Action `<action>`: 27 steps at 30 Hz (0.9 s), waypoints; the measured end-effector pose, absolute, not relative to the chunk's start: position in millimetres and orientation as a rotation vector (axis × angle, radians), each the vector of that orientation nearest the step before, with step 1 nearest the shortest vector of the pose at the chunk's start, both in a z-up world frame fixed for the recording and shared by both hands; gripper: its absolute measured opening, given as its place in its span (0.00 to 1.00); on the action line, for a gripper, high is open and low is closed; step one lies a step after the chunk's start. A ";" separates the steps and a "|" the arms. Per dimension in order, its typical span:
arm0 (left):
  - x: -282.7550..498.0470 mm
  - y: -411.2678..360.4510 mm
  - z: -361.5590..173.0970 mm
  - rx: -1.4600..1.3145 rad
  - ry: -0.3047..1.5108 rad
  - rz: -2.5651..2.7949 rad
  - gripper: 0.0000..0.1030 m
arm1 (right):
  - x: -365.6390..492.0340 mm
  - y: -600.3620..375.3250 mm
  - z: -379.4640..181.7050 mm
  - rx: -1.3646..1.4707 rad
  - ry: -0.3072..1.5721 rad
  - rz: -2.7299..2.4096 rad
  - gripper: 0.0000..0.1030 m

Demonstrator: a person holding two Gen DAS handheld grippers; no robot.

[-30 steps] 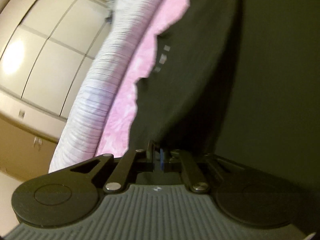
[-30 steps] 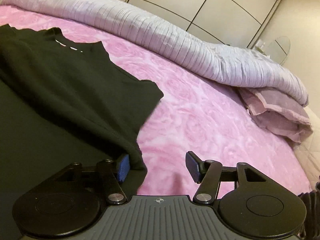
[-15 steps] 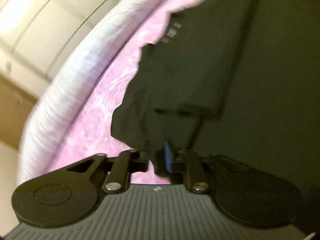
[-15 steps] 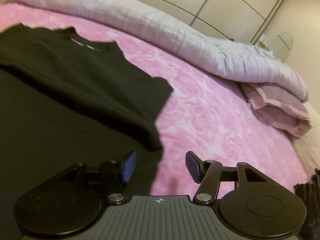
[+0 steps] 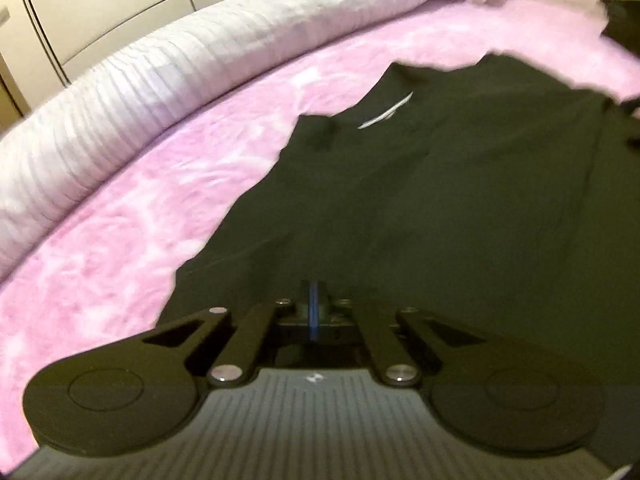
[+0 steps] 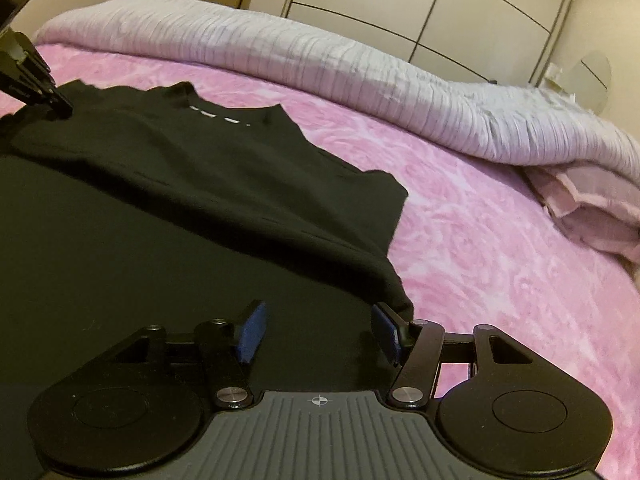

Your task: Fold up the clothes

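A black T-shirt (image 5: 440, 208) lies spread on the pink bedspread (image 5: 120, 248), with a white label (image 5: 386, 114) at its neck. My left gripper (image 5: 314, 308) hovers over the shirt, blue pads pressed together with no cloth seen between them. In the right wrist view the left gripper (image 6: 64, 110) has its tip at the shirt's far left shoulder. The T-shirt (image 6: 180, 208) has an upper layer folded across it. My right gripper (image 6: 320, 332) stands open low over the shirt's near right edge, the right pad close to the corner of the folded layer (image 6: 400, 300).
A rolled, ribbed pale duvet (image 6: 360, 80) runs along the far side of the bed. A folded pink blanket (image 6: 592, 208) lies at the right. Cream wardrobe doors (image 6: 440, 8) stand behind. Bare pink bedspread (image 6: 500, 260) stretches to the right of the shirt.
My left gripper let go of the black cloth it pinched, shut with nothing in it, rolled and swung over the shirt. My right gripper drifted left over the shirt's edge and stayed open.
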State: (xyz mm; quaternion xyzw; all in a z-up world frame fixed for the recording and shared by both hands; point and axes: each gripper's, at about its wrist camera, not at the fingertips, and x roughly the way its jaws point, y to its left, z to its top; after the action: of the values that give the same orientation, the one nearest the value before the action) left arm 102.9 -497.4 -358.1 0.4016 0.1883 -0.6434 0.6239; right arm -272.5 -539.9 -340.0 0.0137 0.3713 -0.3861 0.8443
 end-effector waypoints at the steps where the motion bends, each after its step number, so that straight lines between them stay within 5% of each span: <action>1: 104.5 -494.1 -359.2 0.917 0.439 -1.470 0.00 | -273.8 -540.8 -339.6 0.050 0.779 -0.820 0.57; 4: 106.9 -474.7 -351.4 0.873 0.449 -1.422 0.02 | -277.8 -531.5 -334.6 0.056 0.805 -0.818 0.57; 9: 87.1 -396.5 -318.9 0.828 0.403 -1.427 0.23 | -310.6 -492.5 -324.6 0.070 0.869 -0.795 0.57; 15: 26.5 -270.1 -307.2 0.824 0.451 -1.484 0.34 | -376.7 -434.2 -319.1 0.226 0.898 -0.799 0.58; 27: -87.9 -70.7 -320.6 1.031 0.220 -1.625 0.45 | -417.6 -291.4 -294.4 -0.034 0.903 -0.668 0.58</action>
State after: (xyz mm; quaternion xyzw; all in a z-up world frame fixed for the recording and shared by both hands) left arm -87.9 -70.7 -320.6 0.4387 0.0935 -0.6913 0.5665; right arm -417.6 -291.4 -294.4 -0.0161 0.4283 -0.3168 0.8461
